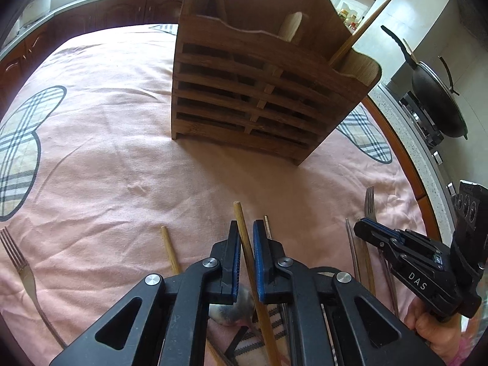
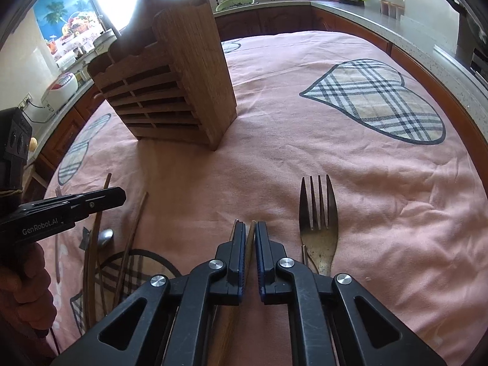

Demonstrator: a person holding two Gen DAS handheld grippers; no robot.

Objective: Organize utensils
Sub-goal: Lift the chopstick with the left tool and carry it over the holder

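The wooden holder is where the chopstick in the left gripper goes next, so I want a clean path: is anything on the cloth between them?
Nothing visible: only bare pink cloth lies between the left gripper, shut on a chopstick, and the wooden holder.

Bright daylight pours in from the window (image 2: 100, 3) behind the wooden holder (image 2: 170, 82), so I see white glare there and the holder's near face looks dark, with a soft shadow on the pink cloth (image 2: 350, 201) in front of it. Both my views bend like a fishbowl, and far from the holder the corners go black and the counter curves. Things near the holder look sharp to me.
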